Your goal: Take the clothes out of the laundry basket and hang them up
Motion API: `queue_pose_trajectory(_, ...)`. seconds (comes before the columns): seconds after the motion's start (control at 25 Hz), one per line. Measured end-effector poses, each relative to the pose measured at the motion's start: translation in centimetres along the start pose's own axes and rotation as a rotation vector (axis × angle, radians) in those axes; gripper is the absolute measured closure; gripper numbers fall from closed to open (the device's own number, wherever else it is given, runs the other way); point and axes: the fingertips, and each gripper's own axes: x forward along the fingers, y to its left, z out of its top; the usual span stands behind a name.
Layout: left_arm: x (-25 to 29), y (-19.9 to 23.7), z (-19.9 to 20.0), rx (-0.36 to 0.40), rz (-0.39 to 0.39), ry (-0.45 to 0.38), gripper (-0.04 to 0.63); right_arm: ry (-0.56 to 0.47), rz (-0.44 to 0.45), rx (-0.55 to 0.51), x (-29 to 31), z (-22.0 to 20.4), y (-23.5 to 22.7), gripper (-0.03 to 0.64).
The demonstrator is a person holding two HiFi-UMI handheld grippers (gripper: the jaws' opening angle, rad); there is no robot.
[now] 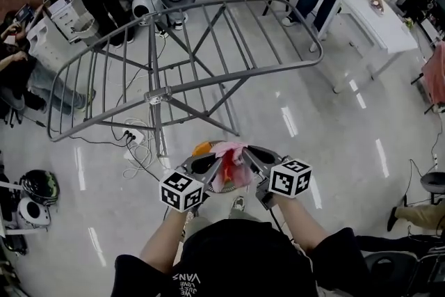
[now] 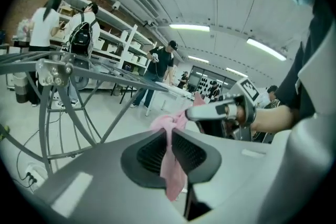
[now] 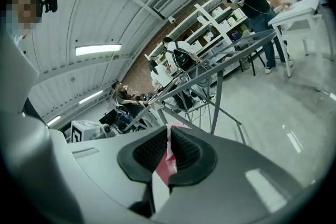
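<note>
A glossy pale floor [image 1: 334, 142] fills the room, and across it, directly ahead of the person, stands the big grey drying rack [image 1: 208, 38]. Its wings are spread and its bars are bare, so nothing looks hung yet. A white desk [image 1: 379, 21] stands well apart at the far right, with other people around the edges of the room; none of this bears on the work.

Just short of the rack's near legs, a pink garment [image 1: 229, 149] is held up off the floor between the two tools. It is bunched at the top and hangs down in a loose fold. Holding it from two sides probably serves to stretch it out so it can be draped over a bar. Something orange [image 1: 202, 147] shows just behind it; what it is cannot be told, and the laundry basket cannot be clearly made out beneath the hands.

The left gripper [image 1: 207, 163] and the right gripper [image 1: 254, 154] point toward each other, close together, each angled slightly downward. In the left gripper view, the ribbed black fingers [image 2: 149, 152] are pressed together on a strip of pink cloth that runs up through them and spills out below. In the right gripper view, the fingers [image 3: 186, 152] likewise clamp a narrow fold, pink above and redder beneath.

The step in hand appears to be carrying the garment to the rack; the next move likely calls for drawing the hands apart.
</note>
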Motion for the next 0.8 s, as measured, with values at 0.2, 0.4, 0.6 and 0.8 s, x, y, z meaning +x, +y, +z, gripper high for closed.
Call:
queue_pose_trajectory(0.2,-0.8,-0.4,3.5,0.029,0.002,-0.044,0.565,0.033,-0.049,-0.032,0.7,-1.1,-1.6,0.548)
queue_pose_trajectory(0.4,-0.9,-1.4,5.7,0.090,0.007,-0.057,0.566,0.059,-0.071,-0.061,0.6,-2.6,-2.7,0.416)
queue_pose_trajectory(0.6,-2.0,-1.8,8.6,0.117,0.018,-0.100,0.566,0.137,-0.101,-0.123,0.2,-5.5,-4.2,0.399)
queue_pose_trajectory(0.8,-4.1,-2.2,12.0,0.149,0.037,-0.155,0.566,0.243,-0.145,-0.261,0.7,-9.0,-5.2,0.396)
